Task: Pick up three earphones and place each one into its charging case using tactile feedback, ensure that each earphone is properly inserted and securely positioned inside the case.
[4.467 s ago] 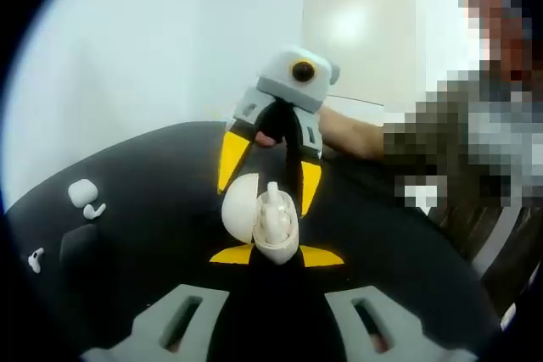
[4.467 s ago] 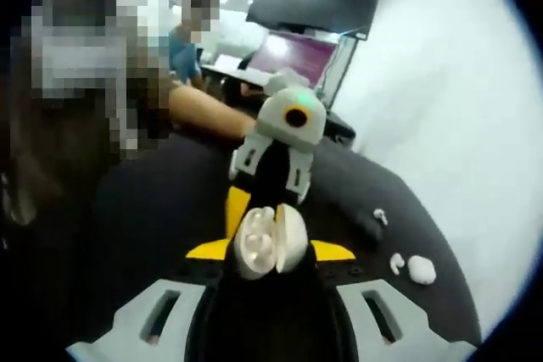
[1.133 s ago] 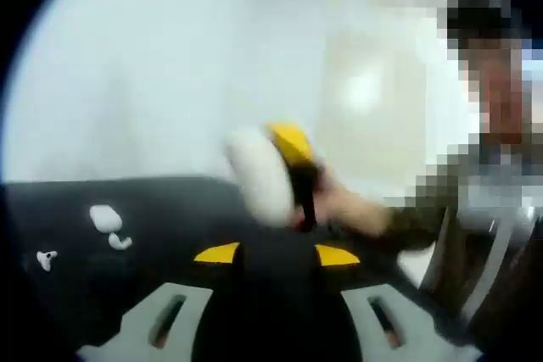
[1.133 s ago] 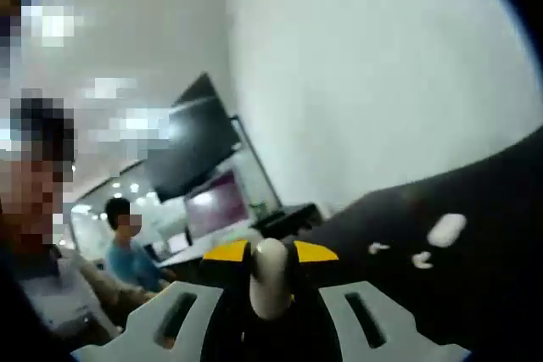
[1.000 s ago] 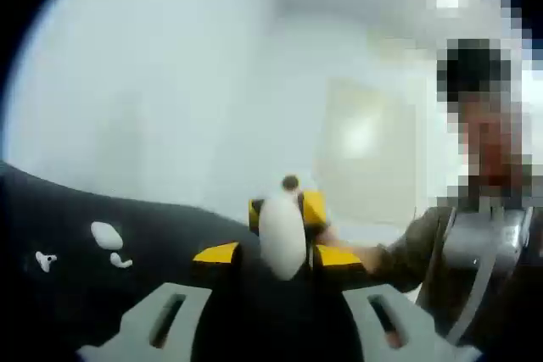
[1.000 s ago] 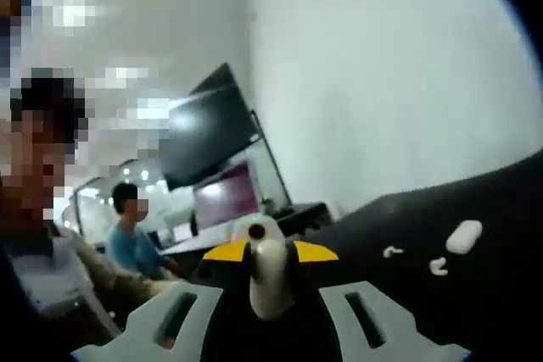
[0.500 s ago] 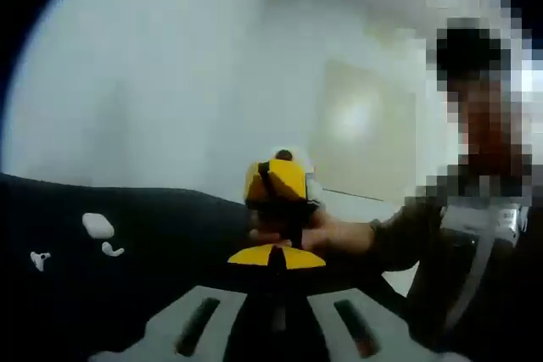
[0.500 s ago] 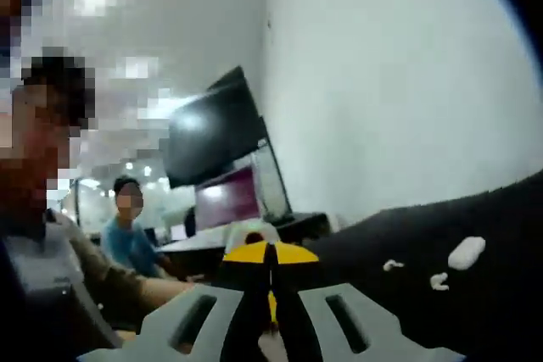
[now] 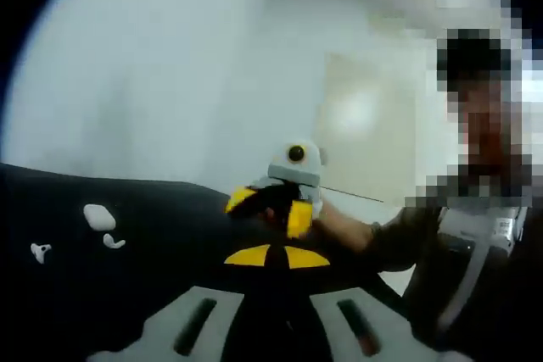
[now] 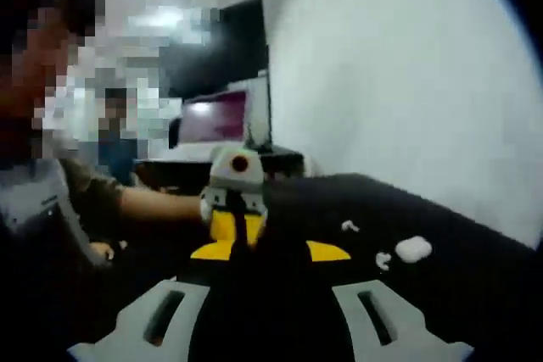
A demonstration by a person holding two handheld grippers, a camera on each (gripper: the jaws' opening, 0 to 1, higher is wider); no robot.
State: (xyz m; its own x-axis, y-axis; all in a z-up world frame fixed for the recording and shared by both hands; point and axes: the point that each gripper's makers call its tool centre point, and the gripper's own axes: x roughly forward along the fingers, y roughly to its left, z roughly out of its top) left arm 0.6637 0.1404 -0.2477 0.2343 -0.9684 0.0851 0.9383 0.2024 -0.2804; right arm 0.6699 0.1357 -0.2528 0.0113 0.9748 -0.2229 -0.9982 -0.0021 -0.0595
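In the left gripper view my left gripper is shut, its yellow tips touching with nothing visible between them. Facing it, my right gripper hovers close above the black table with its fingers spread. The right gripper view confirms this: my right gripper stands open and empty, and the left gripper is shut just ahead of it. A closed white charging case lies far left with a loose earphone beside it and another earphone further out. The same case and earphones lie right of my right gripper.
A black table carries everything, with a white wall behind it. A person's forearm reaches in behind the left gripper. A lit monitor stands on a desk beyond the table.
My right gripper has opened since half a second ago. The white case that stood between the jaws a second ago is no longer between them. Both cameras have tilted down toward the table.
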